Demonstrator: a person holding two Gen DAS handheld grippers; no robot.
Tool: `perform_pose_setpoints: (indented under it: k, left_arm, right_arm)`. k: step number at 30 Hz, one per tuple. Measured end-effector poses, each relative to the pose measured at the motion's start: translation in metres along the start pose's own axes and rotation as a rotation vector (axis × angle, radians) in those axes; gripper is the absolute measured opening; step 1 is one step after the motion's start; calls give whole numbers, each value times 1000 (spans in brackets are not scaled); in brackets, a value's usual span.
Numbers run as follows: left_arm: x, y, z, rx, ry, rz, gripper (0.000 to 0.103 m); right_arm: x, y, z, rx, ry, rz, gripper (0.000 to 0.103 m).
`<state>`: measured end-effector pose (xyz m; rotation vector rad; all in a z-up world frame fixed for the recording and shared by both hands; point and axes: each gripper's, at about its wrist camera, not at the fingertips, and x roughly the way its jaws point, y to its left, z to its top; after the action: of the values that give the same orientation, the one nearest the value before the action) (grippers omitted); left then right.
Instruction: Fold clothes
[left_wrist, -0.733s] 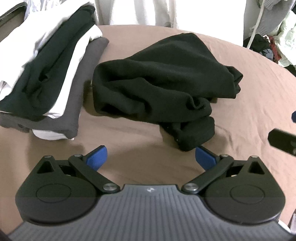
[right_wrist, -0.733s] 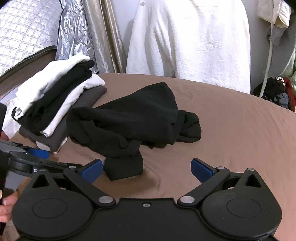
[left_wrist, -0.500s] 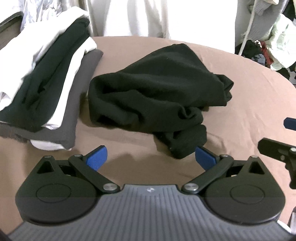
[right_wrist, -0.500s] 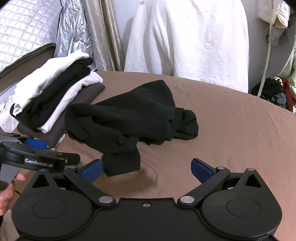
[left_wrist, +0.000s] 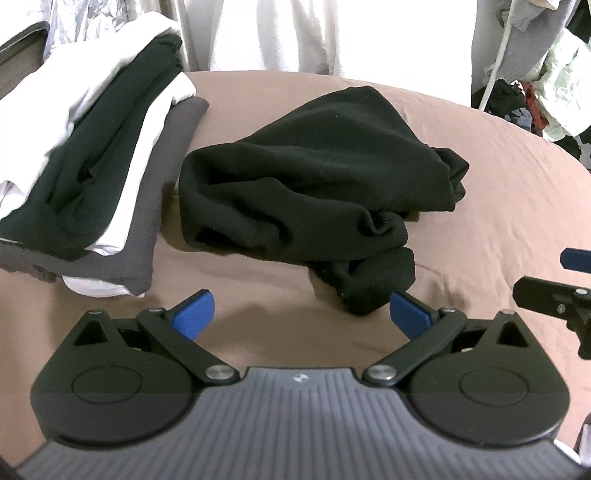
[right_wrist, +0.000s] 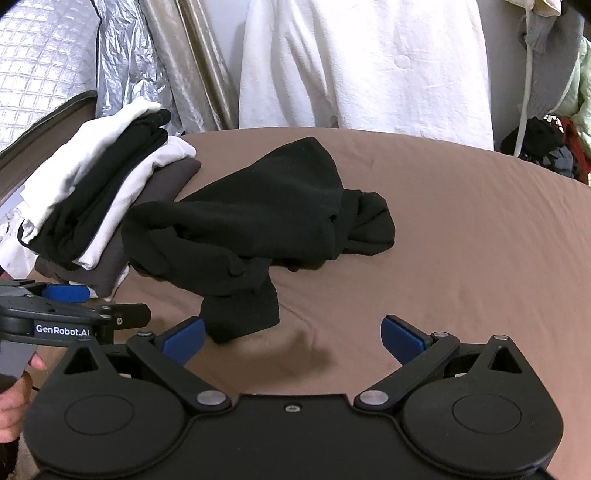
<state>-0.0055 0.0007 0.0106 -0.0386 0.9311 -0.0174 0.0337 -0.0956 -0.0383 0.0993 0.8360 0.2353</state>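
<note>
A black garment (left_wrist: 317, 192) lies crumpled on the brown bed (left_wrist: 498, 206), just right of a folded stack (left_wrist: 96, 162). Both grippers hover short of it, jaws wide apart and empty: the left gripper (left_wrist: 301, 314) faces the near tail of the cloth, the right gripper (right_wrist: 293, 334) sits just right of that tail. The step in hand looks like the first grab to spread the garment out. To do it well, each gripper should pinch a separate edge or corner, not the bunched middle, then lift and draw apart, keeping clear of the stack so it is not dragged.
</note>
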Motion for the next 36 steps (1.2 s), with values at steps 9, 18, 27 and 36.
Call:
perform_pose_setpoints:
  k: [9,18,27,36]
  left_arm:
    - [2,-2,0,4,10,5,103]
    - [4,-5,-2,11,15,7,103]
    - [6,-7,-2,15,26,8,103]
    - [11,-9,-3,18,38,17,103]
  right_arm:
    - [-1,-1,2,0,-4,-4,103]
    - [-1,-1,1,-2,-3,-9,103]
    - [0,-1,0,-4,0,-8,103]
    - [2,-3,0,0,1,-3,103]
